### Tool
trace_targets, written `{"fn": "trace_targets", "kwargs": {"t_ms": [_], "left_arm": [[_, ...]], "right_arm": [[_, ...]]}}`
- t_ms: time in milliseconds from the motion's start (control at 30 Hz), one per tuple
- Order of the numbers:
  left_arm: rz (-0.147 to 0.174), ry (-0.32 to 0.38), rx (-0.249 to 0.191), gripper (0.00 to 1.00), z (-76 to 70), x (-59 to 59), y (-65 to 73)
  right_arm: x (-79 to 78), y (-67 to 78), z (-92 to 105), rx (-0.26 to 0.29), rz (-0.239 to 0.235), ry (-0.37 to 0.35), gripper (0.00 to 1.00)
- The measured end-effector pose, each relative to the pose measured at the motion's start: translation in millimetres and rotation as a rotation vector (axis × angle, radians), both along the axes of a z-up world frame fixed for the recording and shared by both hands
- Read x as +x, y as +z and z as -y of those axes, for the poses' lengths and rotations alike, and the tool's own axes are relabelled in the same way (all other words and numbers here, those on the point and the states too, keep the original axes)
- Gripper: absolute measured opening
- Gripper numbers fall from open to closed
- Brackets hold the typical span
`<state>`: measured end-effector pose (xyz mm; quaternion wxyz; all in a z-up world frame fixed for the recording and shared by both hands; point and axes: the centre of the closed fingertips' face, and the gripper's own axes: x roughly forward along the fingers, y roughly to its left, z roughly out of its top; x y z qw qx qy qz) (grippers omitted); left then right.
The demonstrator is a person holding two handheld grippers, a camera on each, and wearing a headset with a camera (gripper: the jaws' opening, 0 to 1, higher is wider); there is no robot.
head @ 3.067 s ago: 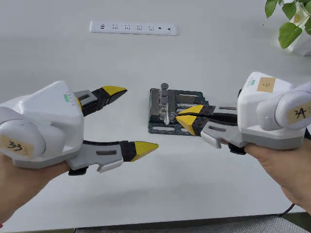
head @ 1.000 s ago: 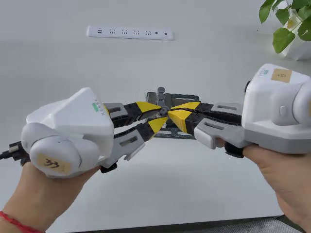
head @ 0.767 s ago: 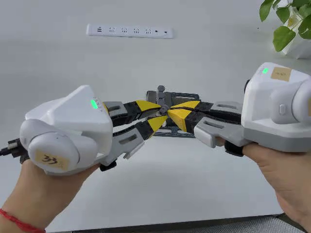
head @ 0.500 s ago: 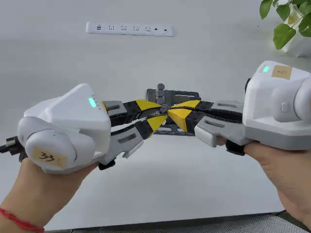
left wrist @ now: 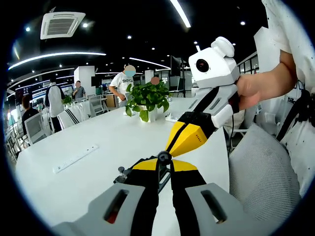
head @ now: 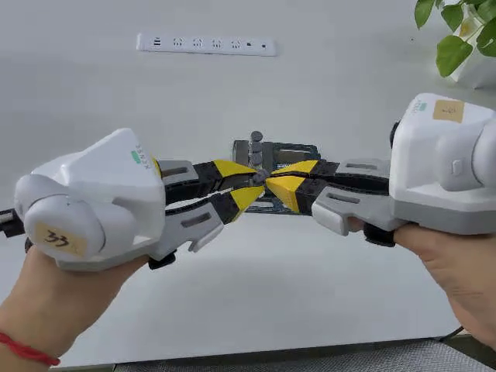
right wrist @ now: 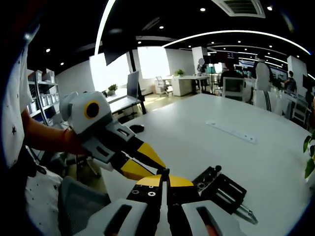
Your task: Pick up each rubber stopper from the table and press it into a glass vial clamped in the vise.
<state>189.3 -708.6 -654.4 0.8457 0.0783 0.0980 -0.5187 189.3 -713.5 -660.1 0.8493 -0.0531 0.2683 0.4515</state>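
Above the near edge of the vise, the left gripper and right gripper met tip to tip. Both looked clenched on one small rubber stopper, pinched between them in mid-air. A capped glass vial stood just beyond and below; neither hand seemed clearly nearer.
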Motion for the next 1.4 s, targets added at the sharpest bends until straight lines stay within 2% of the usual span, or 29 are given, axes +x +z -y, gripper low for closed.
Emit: {"fn": "trace_targets", "kwargs": {"t_ms": [100, 233, 333, 400, 433, 500, 567, 667, 700, 767, 900, 1000, 1200, 1400], "left_arm": [[-0.005, -0.02, -0.005, 0.05, -1.2, -1.6, 2.1], [-0.02, -0.077, -0.011, 0.05, -2.1, -8.8, 6.0], [-0.031, -0.126, -0.03, 0.05, -2.7, -15.5, 14.1], [-0.036, -0.153, -0.054, 0.05, -3.6, -18.8, 22.8], [-0.05, -0.177, -0.068, 0.05, -3.9, -22.3, 27.9], [-0.052, -0.209, -0.086, 0.05, -5.1, -26.9, 36.8], [-0.059, -0.225, -0.107, 0.04, -6.6, -29.6, 44.6], [-0.083, -0.263, -0.178, 0.04, -8.4, -36.1, 62.8], [-0.096, -0.277, -0.207, 0.04, -7.8, -39.0, 68.6], [-0.099, -0.292, -0.242, 0.04, -9.6, -40.8, 78.9], [-0.112, -0.319, -0.289, 0.04, -9.7, -44.5, 92.5], [-0.111, -0.333, -0.304, 0.04, -9.2, -46.9, 97.7], [-0.117, -0.347, -0.331, 0.04, -8.1, -50.0, 104.1], [-0.122, -0.355, -0.34, 0.04, -7.3, -52.7, 106.6]], "right_arm": [[-2.2, 8.7, 2.0, 0.013, 0.001, 0.034, 0.0], [-4.9, 22.6, 5.9, 0.034, 0.012, 0.113, 0.08], [-11.4, 36.8, 5.6, 0.083, 0.009, 0.205, 0.1], [-20.9, 47.0, 3.3, 0.124, -0.001, 0.287, 0.11], [-24.7, 53.0, 2.3, 0.142, 0.0, 0.321, 0.12], [-30.5, 61.2, 0.7, 0.165, 0.002, 0.374, 0.15], [-30.7, 66.0, 0.8, 0.178, 0.005, 0.395, 0.18], [-34.6, 74.9, -1.1, 0.211, 0.005, 0.445, 0.18], [-35.6, 77.0, -1.8, 0.216, 0.008, 0.457, 0.17], [-38.5, 81.5, -4.8, 0.225, 0.01, 0.479, 0.17], [-45.2, 91.9, -11.6, 0.264, 0.01, 0.517, 0.17], [-47.9, 98.5, -15.0, 0.291, 0.013, 0.534, 0.16], [-50.7, 102.5, -16.2, 0.299, 0.02, 0.553, 0.14], [-53.3, 106.5, -17.5, 0.324, 0.017, 0.562, 0.11]]}}
